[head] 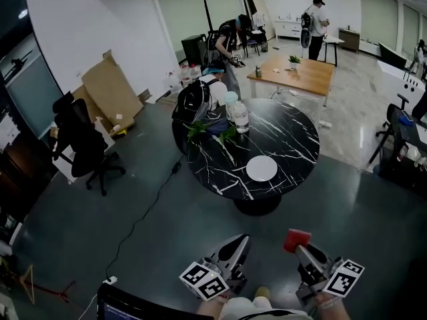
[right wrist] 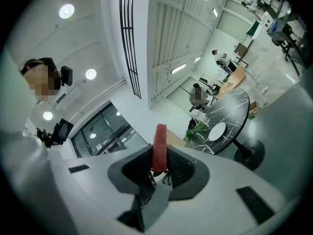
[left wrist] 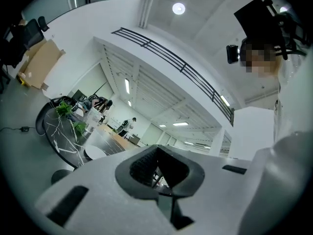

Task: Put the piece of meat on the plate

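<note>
The head view alone shows both claws together, low in the frame above grey floor and well short of the round black marble surface [head: 293, 145]. On that surface lies a white plate [head: 262, 169], bare, with a clear jar [head: 239, 117] and some green leaves [head: 200, 131] on the side farther from the claws. The same view shows a black office chair [head: 83, 142] and leaning cardboard [head: 110, 89] to the left, and a wooden table [head: 300, 72] farther back.

The right claw [head: 301, 251] grips the piece of meat [head: 297, 240], a red slab that sticks out past its tips. The right gripper view makes the hold plain. There the meat [right wrist: 159, 148] stands on edge between the dark ribbed pads of the right claw [right wrist: 159, 165], which press on both of its faces. The plate [right wrist: 217, 130] looks small and far off on the marble surface [right wrist: 234, 109].

In the head view the left claw [head: 239, 240] looks like a single pointed shape. The left gripper view shows the left claw [left wrist: 159, 173] with its jaws a narrow gap apart and nothing between them, and the plate [left wrist: 95, 152] far off at the left.

The only print that can be made out is the black-and-white square pattern on the marker cubes [head: 203, 280]. Any other lettering is too small to read.
</note>
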The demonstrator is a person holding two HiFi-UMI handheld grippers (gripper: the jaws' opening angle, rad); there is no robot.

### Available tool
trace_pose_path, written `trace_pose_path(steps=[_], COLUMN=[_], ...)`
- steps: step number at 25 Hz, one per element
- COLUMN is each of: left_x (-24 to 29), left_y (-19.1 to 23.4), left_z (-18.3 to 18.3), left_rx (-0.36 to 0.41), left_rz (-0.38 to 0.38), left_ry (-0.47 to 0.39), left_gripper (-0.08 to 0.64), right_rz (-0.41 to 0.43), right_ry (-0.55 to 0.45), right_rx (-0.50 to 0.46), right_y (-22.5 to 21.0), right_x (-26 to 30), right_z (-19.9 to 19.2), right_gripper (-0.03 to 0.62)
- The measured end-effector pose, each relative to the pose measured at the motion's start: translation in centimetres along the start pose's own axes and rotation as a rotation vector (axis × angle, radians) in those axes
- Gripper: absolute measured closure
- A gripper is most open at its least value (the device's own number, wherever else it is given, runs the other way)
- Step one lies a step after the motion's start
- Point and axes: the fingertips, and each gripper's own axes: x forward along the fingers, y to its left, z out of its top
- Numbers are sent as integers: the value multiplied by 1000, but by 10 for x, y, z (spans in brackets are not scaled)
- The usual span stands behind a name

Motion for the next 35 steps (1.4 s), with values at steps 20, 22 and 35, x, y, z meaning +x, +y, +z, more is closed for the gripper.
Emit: trace_pose_path(steps=[20, 22, 35], left_x=[104, 120, 193], left_y=[82, 98, 204], left_z=[7, 14, 51], left_rx=[-17, -21, -50], left_rz=[-17, -18, -13], left_ry=[35, 33, 57], left_gripper=[552, 552, 552], right_rz=[-42, -51, -82], right_ry=[26, 28, 53], right_rx=[20, 19, 47], right_y=[-74, -85, -140], right_x=[84, 103, 215], right_z=[47, 56, 90], right_gripper=[506, 506, 506])
